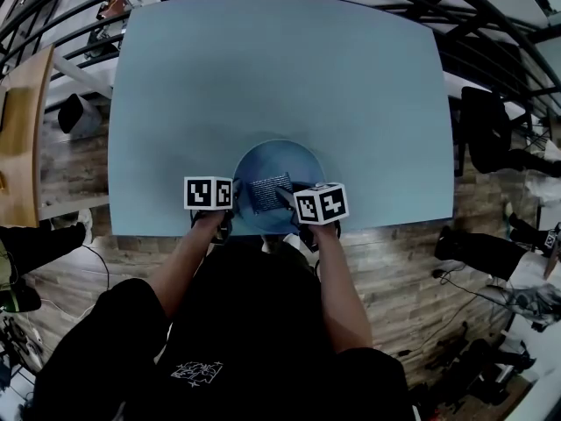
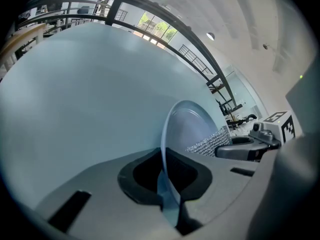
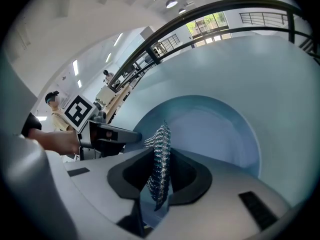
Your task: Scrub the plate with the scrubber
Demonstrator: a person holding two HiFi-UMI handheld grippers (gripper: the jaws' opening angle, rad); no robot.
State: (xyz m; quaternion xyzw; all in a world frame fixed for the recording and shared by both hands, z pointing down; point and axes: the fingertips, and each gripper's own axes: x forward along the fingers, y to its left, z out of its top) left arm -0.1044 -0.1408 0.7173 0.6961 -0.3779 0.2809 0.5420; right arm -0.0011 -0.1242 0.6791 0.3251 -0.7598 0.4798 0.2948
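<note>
A blue plate lies at the table's near edge, between my two grippers. My left gripper is shut on the plate's left rim; the rim runs edge-on between its jaws. My right gripper is shut on a silvery mesh scrubber, which lies over the plate's inner face. In the right gripper view the scrubber stands edge-on between the jaws with the plate just beyond it. The left gripper view shows the scrubber against the plate with the right gripper behind it.
The pale blue table stretches away beyond the plate. Its front edge runs just under my grippers. A wooden desk stands to the left, and chairs and cables lie on the wooden floor at the right.
</note>
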